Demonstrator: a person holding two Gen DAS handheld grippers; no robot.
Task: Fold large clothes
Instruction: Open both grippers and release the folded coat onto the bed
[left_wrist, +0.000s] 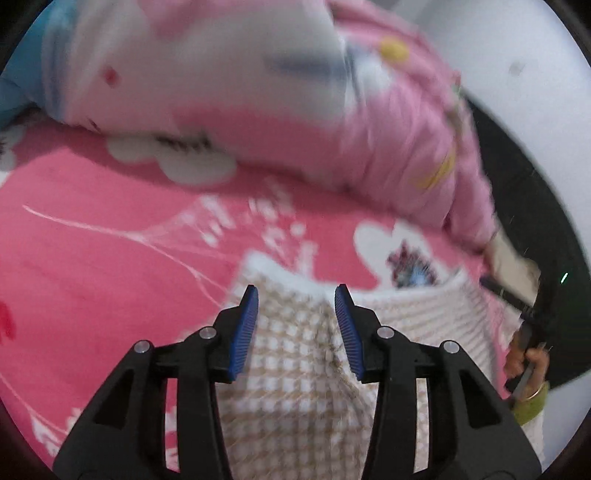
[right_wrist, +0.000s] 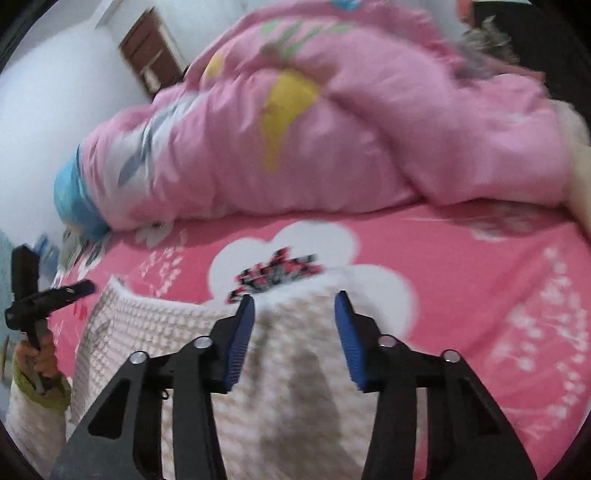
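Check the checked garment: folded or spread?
Cannot tell: the garment lies on the pink sheet, one edge rumpled, its near part out of frame.

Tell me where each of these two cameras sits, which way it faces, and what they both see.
Left wrist: on the left gripper, angled down at the checked garment on the pink bedsheet; right hand at right edge.
Right wrist: on the right gripper, same aim; left hand at left edge.
Shared: garment, bedsheet, pink quilt.
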